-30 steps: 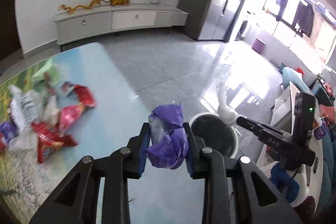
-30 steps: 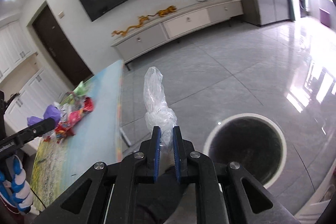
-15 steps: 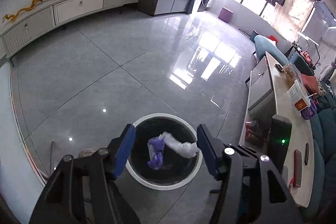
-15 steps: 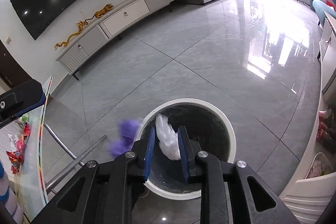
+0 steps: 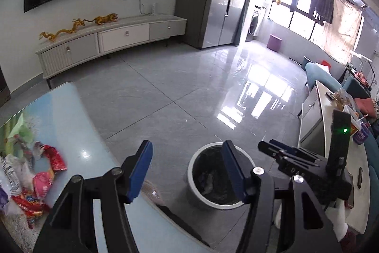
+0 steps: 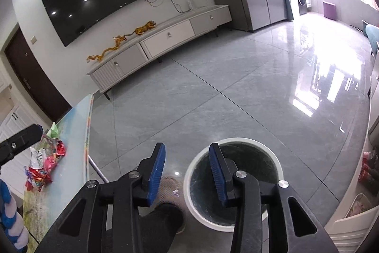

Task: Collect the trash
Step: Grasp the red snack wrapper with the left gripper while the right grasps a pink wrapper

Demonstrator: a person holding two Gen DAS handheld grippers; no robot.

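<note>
Left gripper (image 5: 187,167) is open wide, nothing between its blue pads, held above the gap between table edge and bin. Right gripper (image 6: 187,172) has jaws opening, about a third apart, nothing between them; it hangs just left of the bin's rim in its own view.

Bin (image 5: 194,193) is round, white outside, dark inside, and stands on the grey tile floor (image 5: 165,91) just beside the table (image 5: 71,115). Crumpled trash lies at its bottom, dim, colour hard to tell. In the right view the bin (image 6: 189,191) sits under the right pad, interior mostly dark.

Remaining trash pile (image 5: 35,172) is on the table's left part: red and pink snack wrappers, clear plastic, a green piece behind them. It lies well apart from both grippers. Right view shows the same pile (image 6: 45,165) near the table's far edge.

Right gripper's body shows in the left view at right, green light on. Left gripper's tip pokes in at the left edge of the right view.

A dark-socked foot (image 6: 163,219) is on the floor below the right gripper, beside the bin. TV cabinet (image 5: 106,39) against the far wall, well apart.
</note>
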